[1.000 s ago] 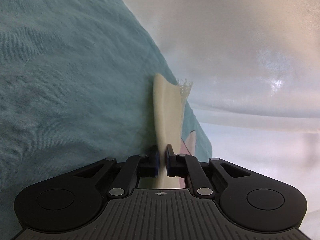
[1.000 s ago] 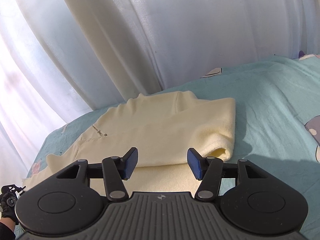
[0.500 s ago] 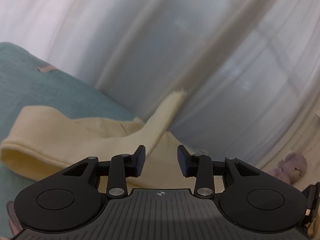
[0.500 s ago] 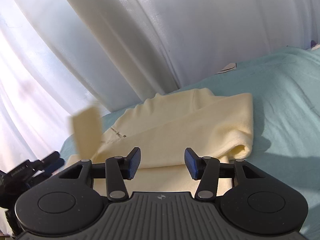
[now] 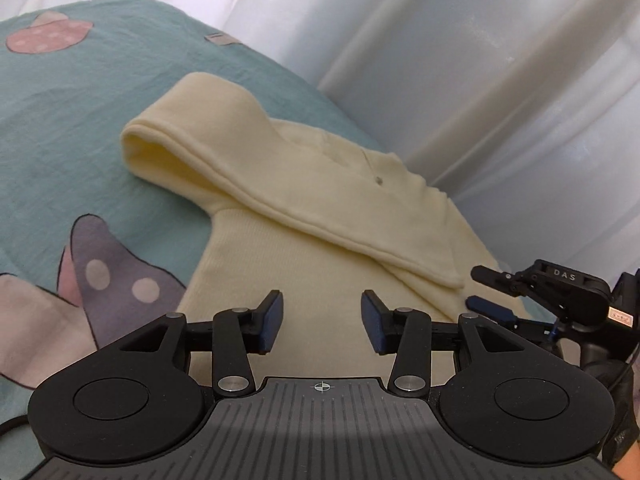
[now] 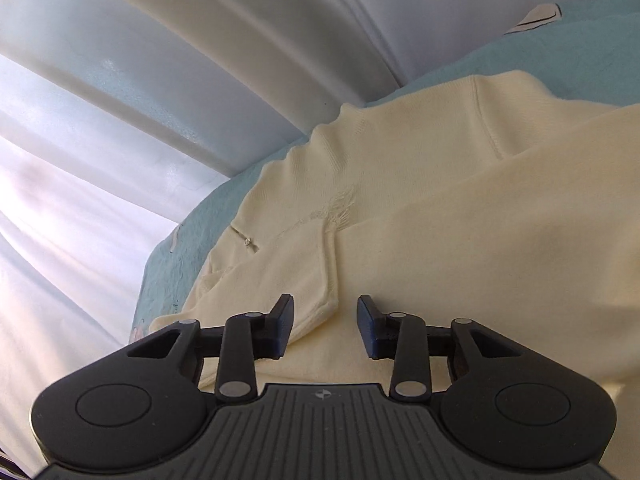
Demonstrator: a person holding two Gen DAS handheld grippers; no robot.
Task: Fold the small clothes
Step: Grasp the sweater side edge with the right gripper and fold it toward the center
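A cream knitted sweater (image 5: 320,200) lies on the teal sheet with one sleeve folded across its body. My left gripper (image 5: 322,322) hovers over the ribbed lower part, jaws opening, nothing between them. At the right of the left wrist view, my right gripper (image 5: 480,290) sits at the sleeve's cuff (image 5: 448,276). In the right wrist view the sweater (image 6: 440,220) fills the frame. There the cuff corner (image 6: 326,308) lies between the closing jaws of my right gripper (image 6: 325,326). The pads stand apart from the cloth.
The teal bedsheet (image 5: 60,120) has mushroom prints at the left. A white curtain (image 5: 480,60) hangs close behind the bed's far edge, and also fills the left of the right wrist view (image 6: 120,120). A gloved hand (image 5: 624,420) holds the right gripper.
My left gripper let go of the sleeve, opened and swung round to face the sweater; the sleeve now lies across the body. My right gripper dropped towards the cuff and its jaws narrowed.
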